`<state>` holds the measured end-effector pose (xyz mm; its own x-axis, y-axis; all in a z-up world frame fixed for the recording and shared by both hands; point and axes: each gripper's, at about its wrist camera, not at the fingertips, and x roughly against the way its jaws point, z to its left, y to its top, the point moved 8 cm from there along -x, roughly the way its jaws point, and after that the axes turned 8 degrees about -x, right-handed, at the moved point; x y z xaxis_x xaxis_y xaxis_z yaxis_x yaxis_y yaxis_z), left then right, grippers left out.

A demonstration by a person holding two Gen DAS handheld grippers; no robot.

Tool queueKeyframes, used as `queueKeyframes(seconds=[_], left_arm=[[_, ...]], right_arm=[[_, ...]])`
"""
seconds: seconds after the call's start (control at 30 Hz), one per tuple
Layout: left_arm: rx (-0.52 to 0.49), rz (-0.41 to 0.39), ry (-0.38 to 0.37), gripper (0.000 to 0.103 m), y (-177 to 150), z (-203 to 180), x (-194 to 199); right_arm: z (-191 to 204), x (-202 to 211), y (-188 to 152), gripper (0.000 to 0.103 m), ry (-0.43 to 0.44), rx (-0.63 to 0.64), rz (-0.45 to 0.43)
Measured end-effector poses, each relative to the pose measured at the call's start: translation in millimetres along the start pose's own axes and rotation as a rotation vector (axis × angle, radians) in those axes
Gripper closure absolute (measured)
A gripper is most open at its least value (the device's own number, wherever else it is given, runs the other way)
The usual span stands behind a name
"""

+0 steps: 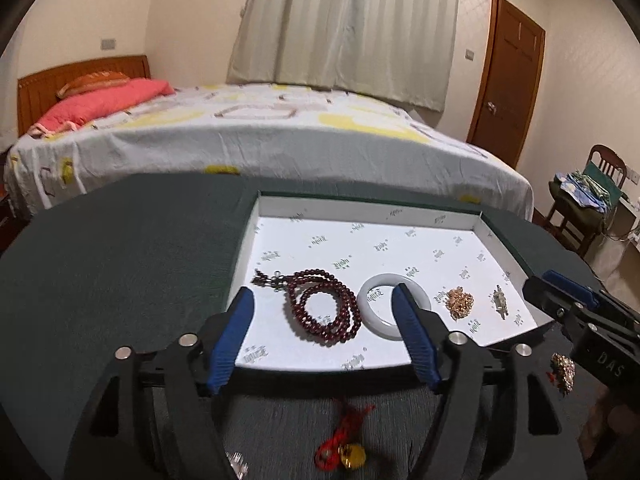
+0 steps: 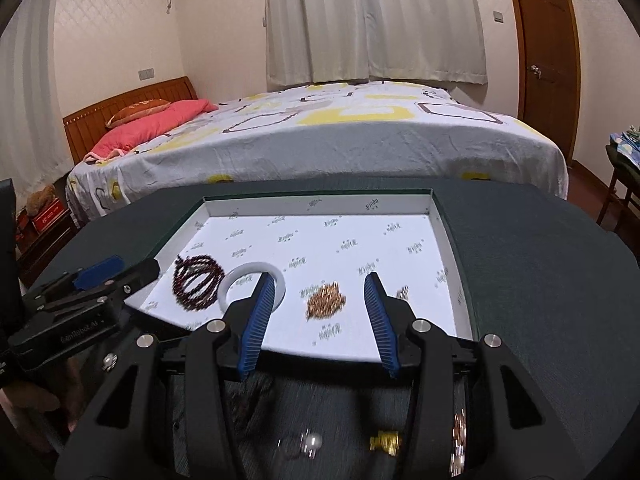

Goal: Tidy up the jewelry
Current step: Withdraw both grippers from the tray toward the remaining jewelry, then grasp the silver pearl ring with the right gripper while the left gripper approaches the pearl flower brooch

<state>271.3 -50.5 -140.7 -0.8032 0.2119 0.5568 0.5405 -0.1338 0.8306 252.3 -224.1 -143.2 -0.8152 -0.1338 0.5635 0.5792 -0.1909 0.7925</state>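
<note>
A white printed tray (image 1: 400,216) (image 2: 320,206) lies on the dark green table. In it lie a dark red bead necklace (image 1: 324,306) (image 2: 196,282), a white bangle (image 1: 382,312) (image 2: 244,276), a gold chain pile (image 1: 460,302) (image 2: 325,301) and a small silver piece (image 1: 500,300). My left gripper (image 1: 322,292) is open and empty over the tray's near edge. My right gripper (image 2: 320,280) is open and empty above the gold chain; it also shows in the left wrist view (image 1: 560,296). On the table near me lie a red cord charm (image 1: 344,436), a gold charm (image 2: 384,442), a silvery piece (image 2: 310,442) and a brooch (image 1: 563,372).
A bed (image 1: 260,136) with a pink pillow stands just beyond the table. A wooden door (image 1: 508,76) and a chair (image 1: 588,196) with clutter are to the right. A rose-gold piece (image 2: 459,440) lies partly hidden behind my right finger arm.
</note>
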Motion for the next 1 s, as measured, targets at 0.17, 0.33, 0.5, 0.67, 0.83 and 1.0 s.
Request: queueKeyframes(seconds=[0.17, 0.33, 0.5, 0.67, 0.83, 1.0], left_arm=[[-0.045, -0.043, 0.033, 0.031, -8.2, -6.2, 25.7], [-0.064, -0.063, 0.07, 0.031, -24.0, -7.0, 45.7], [-0.044, -0.049, 0.096, 0.031, -41.2, -0.9, 53.4], [-0.025, -0.025, 0.1, 0.031, -49.7, 3.2, 56.8], [-0.008, 0.005, 0.097, 0.031, -57.5, 6.4, 56.8], [-0.002, 0.034, 0.097, 0.031, -61.0, 9.1, 52.5]], right_arm=[[2.9, 19.4, -15.9, 0.057, -0.002, 0.008, 0.003], [3.7, 34.4, -42.6, 0.057, -0.008, 0.011, 0.024], [0.2, 38.2, -69.6, 0.058, -0.01, -0.004, 0.078], [2.0, 38.3, -74.3, 0.058, -0.019, 0.001, 0.097], [4.0, 30.0, -78.2, 0.059, -0.032, 0.009, 0.135], [6.3, 13.1, -79.4, 0.069, -0.044, 0.019, 0.19]])
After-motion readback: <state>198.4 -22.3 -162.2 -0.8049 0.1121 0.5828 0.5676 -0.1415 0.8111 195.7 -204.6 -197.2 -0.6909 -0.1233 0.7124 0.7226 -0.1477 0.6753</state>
